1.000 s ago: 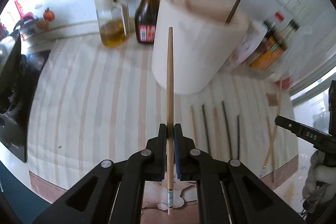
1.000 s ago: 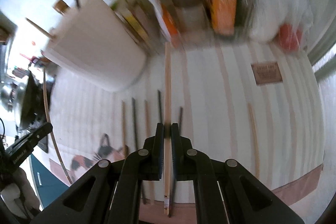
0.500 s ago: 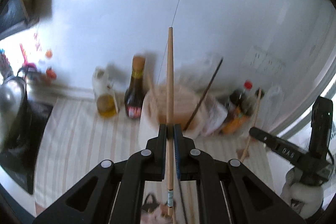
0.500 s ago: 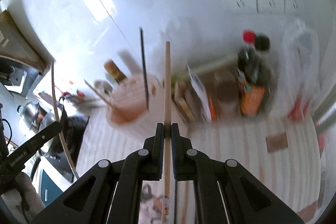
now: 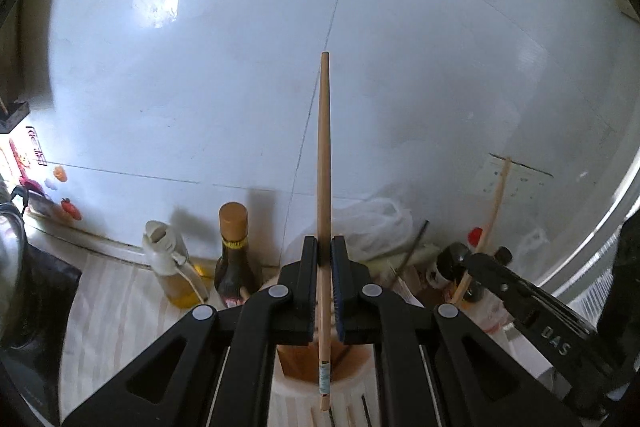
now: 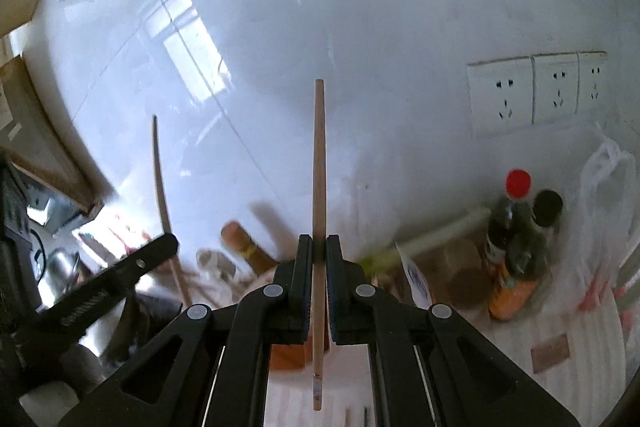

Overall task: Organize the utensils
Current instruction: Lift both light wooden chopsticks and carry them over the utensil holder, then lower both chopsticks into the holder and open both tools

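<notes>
left wrist view was filled mostly by the white tiled wall, where a second earlier the striped cloth and its row of loose chopsticks had been looked down on; both tools had been tipped upward and raised. the left gripper was seen with its jaws clamped on a light wooden chopstick, held upright, its taped lower end hanging over the holder. in the right wrist view the right gripper was likewise closed on a second wooden chopstick, also near vertical.

this was judged to mean that both sticks had been lifted off the cloth and were poised for lowering into the holder, so the sorting was under way but not finished: a few stick ends were still glimpsed on the cloth at the bottom edge.

the white cylindrical holder was mostly hidden behind the left tool; its brown inside was visible, and a dark chopstick was seen leaning out of it. a dark sauce bottle and an oil bottle stood behind it against the wall.
</notes>
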A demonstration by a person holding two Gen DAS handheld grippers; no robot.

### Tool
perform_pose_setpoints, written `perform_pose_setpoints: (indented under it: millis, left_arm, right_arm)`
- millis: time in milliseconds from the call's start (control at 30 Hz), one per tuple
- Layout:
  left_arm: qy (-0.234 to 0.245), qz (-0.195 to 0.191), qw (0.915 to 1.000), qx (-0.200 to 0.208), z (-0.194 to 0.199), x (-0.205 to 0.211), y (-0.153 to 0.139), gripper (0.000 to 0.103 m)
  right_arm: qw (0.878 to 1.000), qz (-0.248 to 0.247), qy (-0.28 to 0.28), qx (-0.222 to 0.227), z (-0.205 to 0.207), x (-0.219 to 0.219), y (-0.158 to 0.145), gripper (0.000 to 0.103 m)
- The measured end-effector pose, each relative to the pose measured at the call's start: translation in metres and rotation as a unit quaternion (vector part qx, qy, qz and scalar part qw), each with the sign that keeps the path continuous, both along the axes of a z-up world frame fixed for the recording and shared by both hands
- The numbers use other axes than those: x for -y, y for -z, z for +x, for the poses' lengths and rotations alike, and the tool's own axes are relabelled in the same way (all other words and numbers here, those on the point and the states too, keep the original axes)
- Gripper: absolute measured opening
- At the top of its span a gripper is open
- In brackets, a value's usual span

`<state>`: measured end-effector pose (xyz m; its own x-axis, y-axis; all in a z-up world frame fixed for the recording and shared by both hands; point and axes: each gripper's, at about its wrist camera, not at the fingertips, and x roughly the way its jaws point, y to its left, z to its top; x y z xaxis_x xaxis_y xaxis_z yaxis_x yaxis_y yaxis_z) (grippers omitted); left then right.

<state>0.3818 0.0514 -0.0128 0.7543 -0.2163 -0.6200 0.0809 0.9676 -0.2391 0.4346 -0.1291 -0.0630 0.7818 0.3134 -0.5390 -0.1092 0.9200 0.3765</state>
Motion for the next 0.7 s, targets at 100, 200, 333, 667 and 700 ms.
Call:
perform_pose_setpoints:
  millis: [100, 200, 333, 667, 700]
  left_arm:
    - [-0.006, -0.002, 1.0, 0.0, 0.012, -0.002, 0.012, 0.004]
    - [-0.01, 0.001, 0.9999, 0.004, 0.02, -0.003, 0.025, 0.004]
    - [-0.011, -0.001, 0.9999, 0.003, 0.027, -0.003, 0.04, 0.004]
    - [-0.011, -0.015, 0.9998, 0.012, 0.034, -0.004, 0.05, 0.004]
    - [-0.008, -0.014, 0.9997, 0.019, 0.033, -0.003, 0.052, 0.004]
  right_arm:
    - [1.0, 0.004, 0.009, 0.023, 0.007, -0.005, 0.007, 0.007]
    - [0.999, 0.008, 0.015, 0.043, 0.01, -0.01, 0.018, 0.007]
    - [0.997, 0.025, 0.025, 0.064, 0.009, -0.013, 0.028, 0.007]
    - [0.994, 0.02, 0.025, 0.108, 0.008, -0.022, 0.027, 0.007]
    - [0.994, 0.019, 0.024, 0.107, 0.008, -0.024, 0.032, 0.007]
